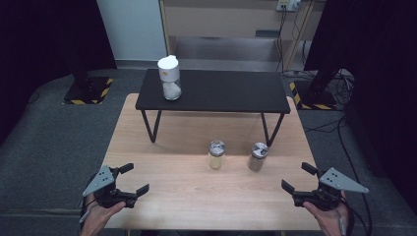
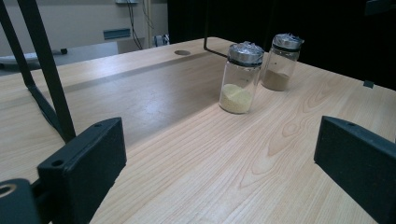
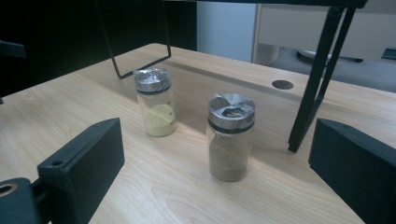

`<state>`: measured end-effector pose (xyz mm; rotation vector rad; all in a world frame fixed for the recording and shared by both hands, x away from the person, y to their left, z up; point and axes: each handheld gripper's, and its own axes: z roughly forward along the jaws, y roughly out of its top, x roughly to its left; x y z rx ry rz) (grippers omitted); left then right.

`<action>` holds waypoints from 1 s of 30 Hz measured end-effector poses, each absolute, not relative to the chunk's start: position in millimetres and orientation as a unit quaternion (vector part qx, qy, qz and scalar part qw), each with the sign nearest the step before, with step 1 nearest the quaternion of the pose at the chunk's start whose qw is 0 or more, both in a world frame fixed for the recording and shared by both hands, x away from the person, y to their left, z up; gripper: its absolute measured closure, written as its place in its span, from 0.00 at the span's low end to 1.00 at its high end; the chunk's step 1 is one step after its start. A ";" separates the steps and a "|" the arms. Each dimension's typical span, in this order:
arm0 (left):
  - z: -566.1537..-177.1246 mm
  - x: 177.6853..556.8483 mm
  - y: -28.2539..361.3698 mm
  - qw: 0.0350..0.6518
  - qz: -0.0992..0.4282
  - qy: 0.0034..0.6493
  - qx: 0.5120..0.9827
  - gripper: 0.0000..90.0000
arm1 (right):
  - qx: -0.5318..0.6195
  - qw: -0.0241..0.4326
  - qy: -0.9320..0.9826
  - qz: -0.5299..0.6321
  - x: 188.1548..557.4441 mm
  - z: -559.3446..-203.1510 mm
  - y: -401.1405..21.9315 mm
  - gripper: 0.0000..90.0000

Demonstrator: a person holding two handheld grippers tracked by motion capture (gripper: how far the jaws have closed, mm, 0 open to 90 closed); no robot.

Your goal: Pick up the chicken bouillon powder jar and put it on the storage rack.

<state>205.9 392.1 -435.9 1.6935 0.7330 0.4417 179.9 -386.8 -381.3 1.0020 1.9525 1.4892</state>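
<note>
Two small glass jars with silver lids stand on the wooden table (image 1: 187,191): one with yellow powder (image 1: 216,154) (image 2: 240,78) (image 3: 156,102) and one with brown powder (image 1: 257,156) (image 2: 281,61) (image 3: 229,137). A taller jar with a white cap (image 1: 169,77) and white contents stands on the left of the black shelf (image 1: 216,91). My left gripper (image 1: 134,179) (image 2: 219,163) is open near the table's front left corner. My right gripper (image 1: 298,177) (image 3: 215,168) is open near the front right, with the brown jar just ahead of its jaws.
The black shelf stands on thin metal legs (image 1: 150,127) (image 3: 314,79) at the table's far half. A cable hole (image 2: 182,52) (image 3: 282,84) sits in the tabletop. Dark curtains and stands with hazard-striped bases (image 1: 88,91) flank the table.
</note>
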 end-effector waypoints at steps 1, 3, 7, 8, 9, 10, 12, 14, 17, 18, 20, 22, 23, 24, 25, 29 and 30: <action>-436.0 206.0 392.2 0.583 0.189 0.314 0.725 0.01 | 0.366 0.241 0.715 0.545 181.4 -380.9 -385.4 0.05; -436.2 206.2 392.5 0.584 0.188 0.314 0.725 0.01 | 0.364 0.240 0.716 0.545 184.7 -380.3 -382.6 0.05; -436.4 207.0 392.8 0.584 0.186 0.314 0.725 0.01 | 0.358 0.237 0.721 0.544 190.9 -376.3 -377.5 0.05; -436.3 207.1 392.8 0.584 0.186 0.313 0.725 0.01 | 0.356 0.237 0.722 0.544 192.1 -375.4 -376.3 0.05; -436.2 207.0 392.7 0.584 0.186 0.313 0.726 0.01 | 0.355 0.236 0.722 0.545 193.4 -374.5 -375.3 0.05; -436.3 207.1 392.8 0.584 0.186 0.313 0.725 0.01 | 0.353 0.237 0.723 0.545 194.9 -373.4 -373.9 0.05; -436.2 206.9 393.0 0.584 0.187 0.312 0.725 0.01 | 0.350 0.236 0.724 0.546 197.5 -372.2 -371.4 0.05; -436.3 207.0 393.3 0.585 0.186 0.313 0.725 0.01 | 0.347 0.234 0.725 0.546 200.5 -371.3 -368.2 0.05; -436.2 207.2 393.5 0.584 0.186 0.313 0.725 0.01 | 0.342 0.231 0.728 0.547 205.1 -370.2 -363.1 0.05; -436.1 207.2 393.5 0.584 0.187 0.313 0.726 0.01 | 0.340 0.230 0.729 0.548 206.9 -369.8 -361.2 0.05; -435.8 207.0 393.3 0.583 0.187 0.312 0.726 0.01 | 0.335 0.228 0.732 0.548 210.4 -369.1 -357.6 0.05; -435.7 207.0 392.8 0.583 0.188 0.311 0.727 0.01 | 0.332 0.225 0.734 0.548 214.9 -368.1 -353.7 0.05; -435.5 207.1 392.6 0.582 0.188 0.311 0.728 0.01 | 0.330 0.224 0.734 0.549 217.2 -367.8 -351.7 0.05; -435.4 207.2 392.4 0.581 0.188 0.310 0.729 0.01 | 0.329 0.223 0.735 0.549 219.4 -367.4 -349.7 0.05; -435.1 207.1 392.2 0.581 0.188 0.309 0.729 0.01 | 0.328 0.221 0.736 0.550 221.7 -367.0 -347.6 0.05; -434.7 206.9 391.8 0.580 0.189 0.308 0.730 0.01 | 0.323 0.215 0.739 0.550 230.5 -365.8 -338.9 0.05; -434.7 206.9 391.8 0.580 0.189 0.308 0.730 0.01 | 0.322 0.214 0.740 0.551 232.7 -365.5 -337.0 0.05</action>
